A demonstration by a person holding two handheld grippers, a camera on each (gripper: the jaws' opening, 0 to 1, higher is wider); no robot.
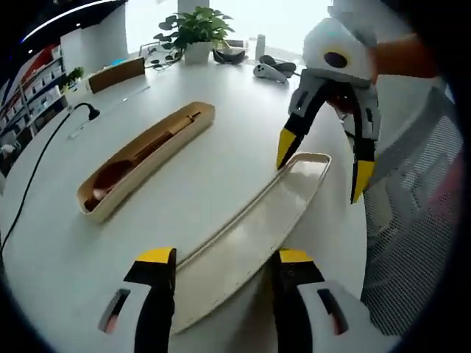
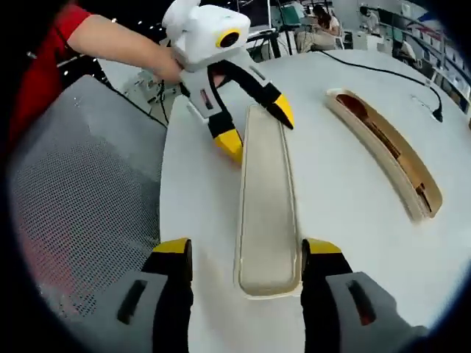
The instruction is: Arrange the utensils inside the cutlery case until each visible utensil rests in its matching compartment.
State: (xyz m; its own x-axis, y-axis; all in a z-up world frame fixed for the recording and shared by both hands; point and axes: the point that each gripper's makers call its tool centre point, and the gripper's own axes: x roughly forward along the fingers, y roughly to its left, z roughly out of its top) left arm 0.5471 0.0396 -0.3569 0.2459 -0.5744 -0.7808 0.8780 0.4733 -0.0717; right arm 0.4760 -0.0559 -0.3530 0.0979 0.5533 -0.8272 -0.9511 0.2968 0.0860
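Note:
A long cream tray (image 1: 257,220), shallow and bare inside, lies on the white table (image 1: 221,118). My left gripper (image 1: 225,261) is open and straddles its near end. My right gripper (image 1: 322,165) is open over its far end. In the right gripper view the same tray (image 2: 266,198) runs away from my right gripper (image 2: 246,250) toward my left gripper (image 2: 256,126). A second cream case half (image 1: 151,154) (image 2: 390,151) lies apart from it. It holds a wooden spoon (image 1: 110,176) (image 2: 355,108) with a dark bowl, and other wooden sticks I cannot make out.
A potted plant (image 1: 197,29) and game controllers (image 1: 268,70) stand at the table's far side. A black cable (image 1: 44,154) runs along the left. A grey mesh chair (image 1: 412,220) (image 2: 73,184) sits against the table edge. A person's arm (image 2: 110,40) holds the left gripper.

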